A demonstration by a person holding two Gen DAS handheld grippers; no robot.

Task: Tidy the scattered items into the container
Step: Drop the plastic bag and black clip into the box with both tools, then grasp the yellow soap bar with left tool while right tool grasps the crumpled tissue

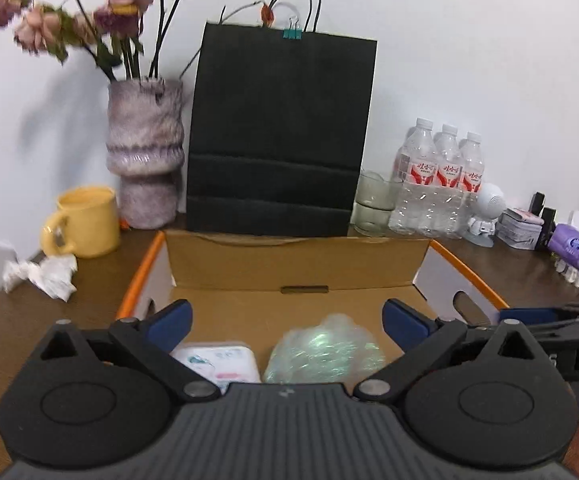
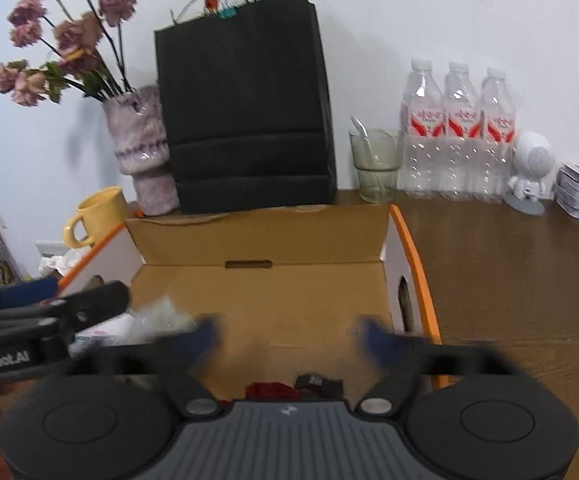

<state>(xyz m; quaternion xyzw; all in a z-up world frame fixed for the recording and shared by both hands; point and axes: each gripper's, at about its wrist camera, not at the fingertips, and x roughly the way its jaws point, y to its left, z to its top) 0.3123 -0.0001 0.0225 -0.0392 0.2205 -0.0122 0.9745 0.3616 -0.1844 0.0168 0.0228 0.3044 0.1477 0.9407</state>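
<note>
The right tongs (image 2: 287, 338) are smeared by motion blur, their body hiding most of a red thing (image 2: 270, 391) and a dark packet (image 2: 318, 384) (neither identifiable), while the left tongs' (image 1: 287, 322) body covers the lower parts of the crinkled plastic bag (image 1: 323, 354) and white packet (image 1: 221, 364).

A lived-in home or small office corner: a brown wooden table (image 2: 509, 264) against a plain white wall, its back edge lined with a vase of dried roses (image 1: 145, 152) (faded pink), a yellow mug (image 1: 87, 220), a black paper bag (image 1: 281, 132) and bottled water (image 2: 457, 132).
</note>
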